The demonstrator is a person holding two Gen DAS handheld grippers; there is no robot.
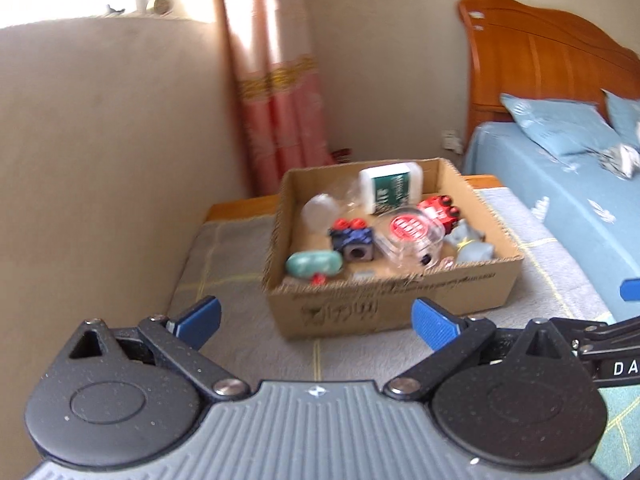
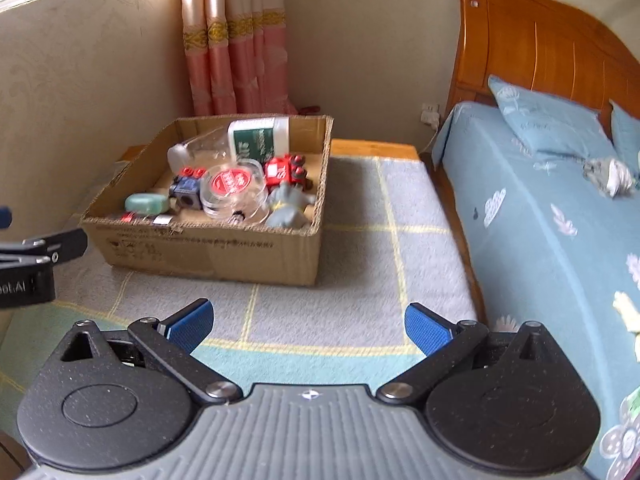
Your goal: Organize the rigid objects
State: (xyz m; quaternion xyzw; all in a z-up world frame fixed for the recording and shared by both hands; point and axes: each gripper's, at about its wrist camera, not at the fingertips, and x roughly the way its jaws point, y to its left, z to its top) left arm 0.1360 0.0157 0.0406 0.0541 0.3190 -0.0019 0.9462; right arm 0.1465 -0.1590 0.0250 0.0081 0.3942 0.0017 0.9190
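Observation:
A shallow cardboard box (image 1: 384, 304) (image 2: 208, 248) stands on a grey checked mat and holds several small things: a white bottle with a green label (image 1: 390, 186) (image 2: 258, 136), a clear round tub with a red lid label (image 1: 412, 230) (image 2: 232, 184), a red toy (image 1: 438, 210) (image 2: 286, 172), a dark blue block with red knobs (image 1: 352, 240) (image 2: 186, 190), a mint green case (image 1: 314, 265) (image 2: 146, 203) and a grey figure (image 1: 470, 242) (image 2: 288, 208). My left gripper (image 1: 316, 322) is open just short of the box's near wall, holding nothing. My right gripper (image 2: 308, 326) is open over the mat, to the right of the box.
The mat (image 2: 360, 208) lies on a low wooden platform between a beige wall (image 1: 100, 160) and a bed with a blue sheet (image 2: 540, 216), pillows and a wooden headboard (image 2: 532, 48). A pink curtain (image 2: 232, 40) hangs behind the box. Open mat lies right of the box.

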